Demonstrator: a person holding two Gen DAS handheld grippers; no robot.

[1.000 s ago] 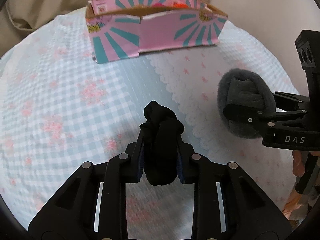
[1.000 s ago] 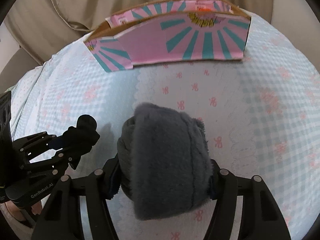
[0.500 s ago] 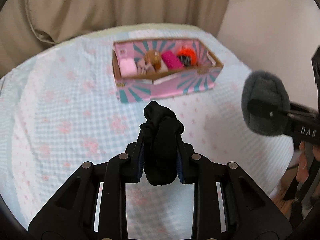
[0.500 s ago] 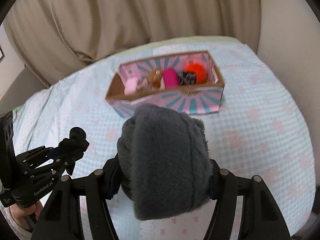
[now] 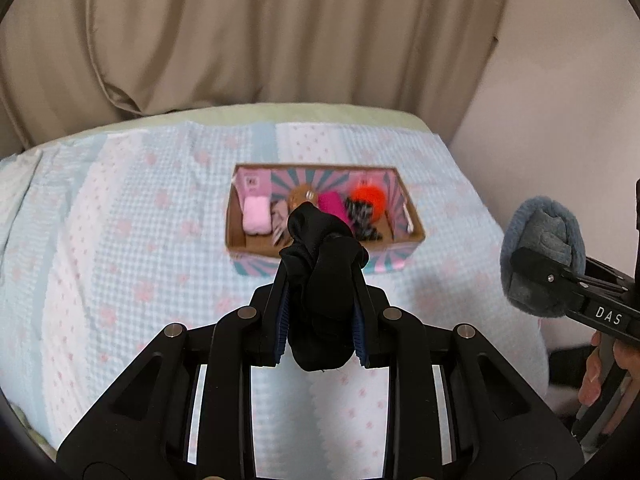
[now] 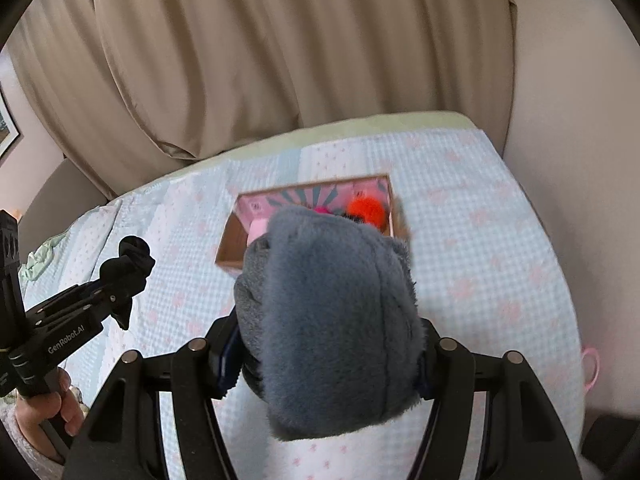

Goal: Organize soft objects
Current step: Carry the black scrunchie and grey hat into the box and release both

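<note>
Left gripper [image 5: 321, 300] jaws clenched on black cloth [image 5: 320, 276], right gripper [image 6: 324, 344] jaws grasping grey plush [image 6: 328, 332], plush hiding box [image 5: 236, 236].

Beige curtain [image 5: 248, 40] behind, pale wall [image 5: 560, 80] at right, blue-and-pink checked bedspread [image 5: 120, 240], framed picture [image 6: 6, 130] at left.

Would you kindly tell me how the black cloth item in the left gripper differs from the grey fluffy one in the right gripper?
The black cloth item is smooth and thin; the grey fluffy item is plush.
The black one looks smaller and bunched, while the grey one bulges past its jaws.
Both are soft, clamped in a gripper and held above the bed, outside the box.
</note>
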